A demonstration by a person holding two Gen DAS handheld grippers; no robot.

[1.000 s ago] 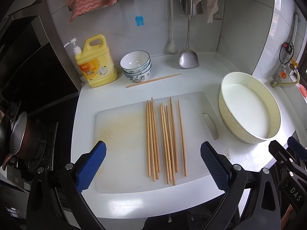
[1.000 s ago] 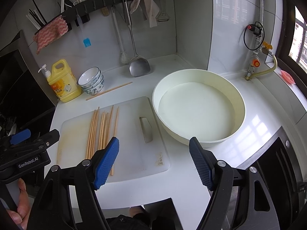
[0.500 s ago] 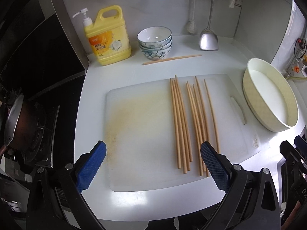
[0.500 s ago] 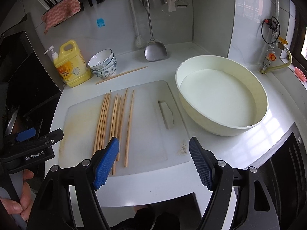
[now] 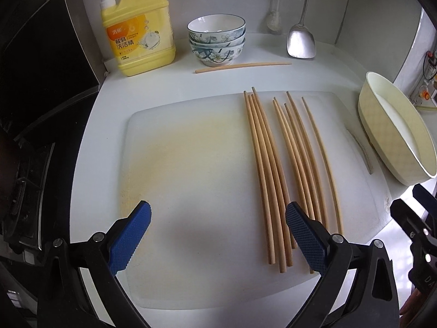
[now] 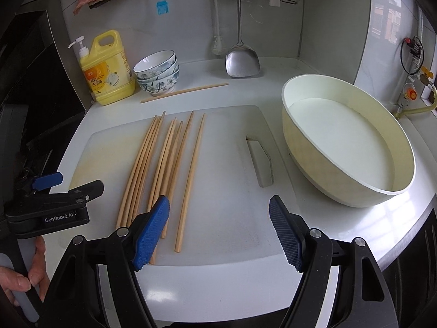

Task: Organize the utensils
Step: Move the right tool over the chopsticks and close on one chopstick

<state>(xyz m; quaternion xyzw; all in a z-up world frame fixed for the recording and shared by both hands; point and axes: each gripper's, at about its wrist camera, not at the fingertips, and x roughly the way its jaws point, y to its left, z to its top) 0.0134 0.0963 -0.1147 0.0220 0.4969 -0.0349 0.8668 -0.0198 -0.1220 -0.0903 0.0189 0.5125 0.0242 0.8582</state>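
Several wooden chopsticks lie side by side on a white cutting board; they also show in the right wrist view. One lone chopstick lies on the counter behind the board, in front of the bowls. My left gripper is open and empty, low over the board's near edge, its right finger beside the chopstick ends. My right gripper is open and empty over the board's near right part, its left finger over the near ends of the chopsticks.
A yellow detergent bottle and stacked bowls stand at the back. A metal spatula hangs by the wall. A large cream basin sits right of the board. A stove lies to the left.
Both grippers have moved forward and down toward the board. The chopsticks look larger and closer. Nothing was grasped; both grippers stay open.
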